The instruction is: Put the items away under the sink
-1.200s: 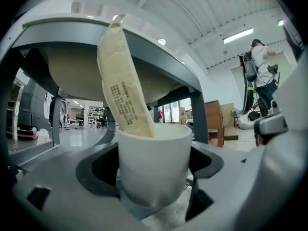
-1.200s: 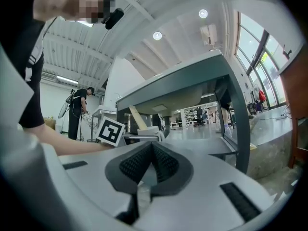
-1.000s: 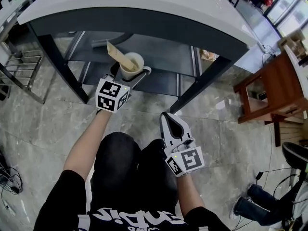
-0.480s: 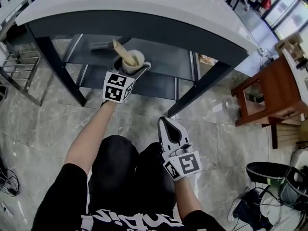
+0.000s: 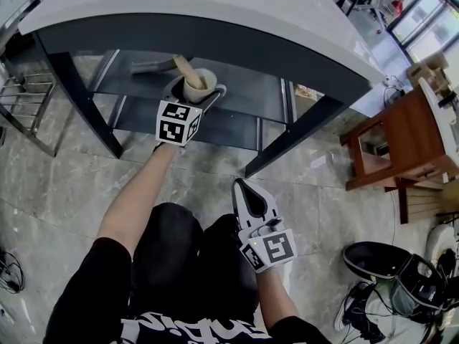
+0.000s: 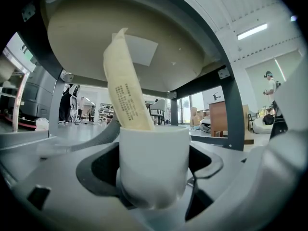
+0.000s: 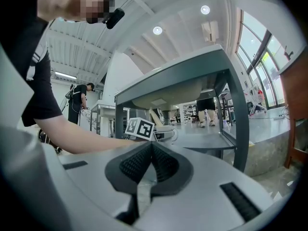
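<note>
**Cup travels deeper under the sink**

The left gripper (image 5: 193,99) has pushed forward since a second ago. It has carried the white cup (image 5: 199,84) further in beneath the counter (image 5: 215,9), and the cup is now above the lower shelf (image 5: 247,95). Whether its base already touches the shelf, I can't tell. The jaws are clamped on the cup's body, one on each side, low on the wall. A tall beige packet (image 6: 126,90) leans loose inside it, right under the sink bowl (image 6: 96,37). The right gripper (image 5: 247,190) waits by the person's knee, jaws pressed together on nothing.

My read is that the cup is ceramic: stiff, glazed, a bit slippery and liable to chip. A grip round the belly suits it, with a gentle set-down. The packet looks light and free to tip out, so the cup should stay upright.
</note>
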Motion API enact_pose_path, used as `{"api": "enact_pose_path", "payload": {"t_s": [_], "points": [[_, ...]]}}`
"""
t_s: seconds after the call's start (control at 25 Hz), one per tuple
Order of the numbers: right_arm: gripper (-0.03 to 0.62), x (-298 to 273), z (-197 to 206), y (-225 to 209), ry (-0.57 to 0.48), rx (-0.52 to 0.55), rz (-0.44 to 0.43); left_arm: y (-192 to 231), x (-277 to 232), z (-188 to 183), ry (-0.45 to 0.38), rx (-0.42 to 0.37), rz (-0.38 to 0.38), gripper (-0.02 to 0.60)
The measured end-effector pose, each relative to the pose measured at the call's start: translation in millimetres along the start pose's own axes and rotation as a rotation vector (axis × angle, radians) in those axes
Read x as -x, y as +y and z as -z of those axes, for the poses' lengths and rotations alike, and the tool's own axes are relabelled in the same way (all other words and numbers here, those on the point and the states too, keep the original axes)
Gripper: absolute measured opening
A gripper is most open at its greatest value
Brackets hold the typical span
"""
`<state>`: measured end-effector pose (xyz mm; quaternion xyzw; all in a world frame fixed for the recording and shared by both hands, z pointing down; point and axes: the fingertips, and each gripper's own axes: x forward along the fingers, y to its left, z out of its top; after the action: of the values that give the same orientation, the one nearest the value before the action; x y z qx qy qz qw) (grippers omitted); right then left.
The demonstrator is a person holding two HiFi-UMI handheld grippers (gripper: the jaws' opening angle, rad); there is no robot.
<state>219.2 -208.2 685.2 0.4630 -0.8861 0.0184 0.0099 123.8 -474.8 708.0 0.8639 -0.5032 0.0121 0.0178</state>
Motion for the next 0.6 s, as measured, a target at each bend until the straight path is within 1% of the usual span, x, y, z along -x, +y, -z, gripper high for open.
{"api": "enact_pose_path", "payload": {"t_s": [0.16,0.6], "points": [[0.018,-1.4,2.0,-1.8,0.012,0.002,0.001,4.6,-7.6,-0.8,-0.012,0.001,-0.021,0.445],[0.018,-1.7,5.1,2.3,0.024,0.002,0.001,10.9,-11.4,0.2,-0.003,0.007,-0.096,0.446]]}}
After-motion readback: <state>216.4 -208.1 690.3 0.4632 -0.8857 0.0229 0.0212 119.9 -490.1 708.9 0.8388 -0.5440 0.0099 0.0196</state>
